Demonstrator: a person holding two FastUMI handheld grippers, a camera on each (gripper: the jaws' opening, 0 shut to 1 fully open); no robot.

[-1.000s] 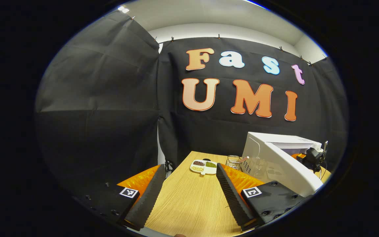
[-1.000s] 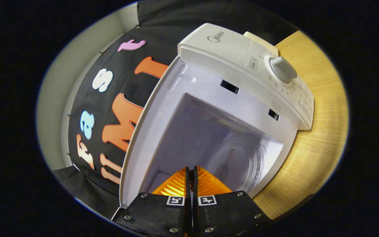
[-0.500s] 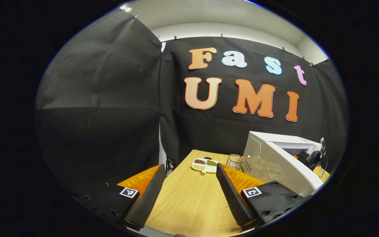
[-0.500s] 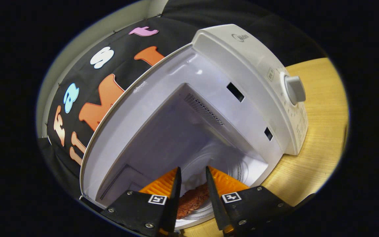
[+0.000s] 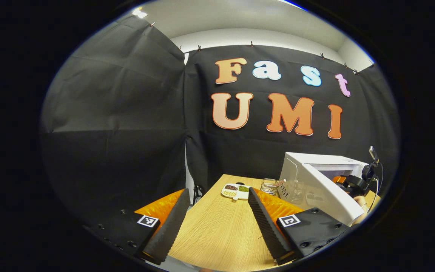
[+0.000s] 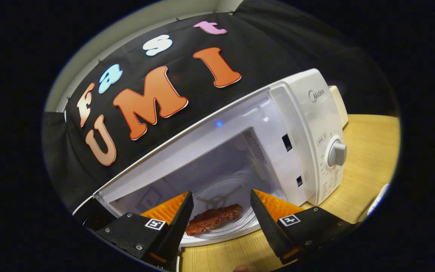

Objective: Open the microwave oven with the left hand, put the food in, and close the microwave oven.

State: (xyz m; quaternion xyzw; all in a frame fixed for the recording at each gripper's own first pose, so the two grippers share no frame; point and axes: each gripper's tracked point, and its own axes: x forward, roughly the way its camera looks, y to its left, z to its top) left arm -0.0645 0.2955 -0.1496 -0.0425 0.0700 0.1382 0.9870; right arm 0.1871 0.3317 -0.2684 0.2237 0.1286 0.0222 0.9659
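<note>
Where cloth hangs, wooden table (image 5: 217,234).

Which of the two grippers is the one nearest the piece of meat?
The right gripper: it hangs open just outside the microwave, with the meat on the glass plate between its fingers. The left gripper is over bare table.

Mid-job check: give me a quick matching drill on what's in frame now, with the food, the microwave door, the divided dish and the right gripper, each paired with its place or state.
Things:
1. food
2. microwave door
3. divided dish
4. right gripper

Places or states:
A. swung open
B. on the far end of the table, near the wire basket
C. open, holding nothing, just outside the oven mouth
D. lying on the glass turntable inside the oven

Pairs: 1-D, 2-A, 3-B, 4-C
</note>
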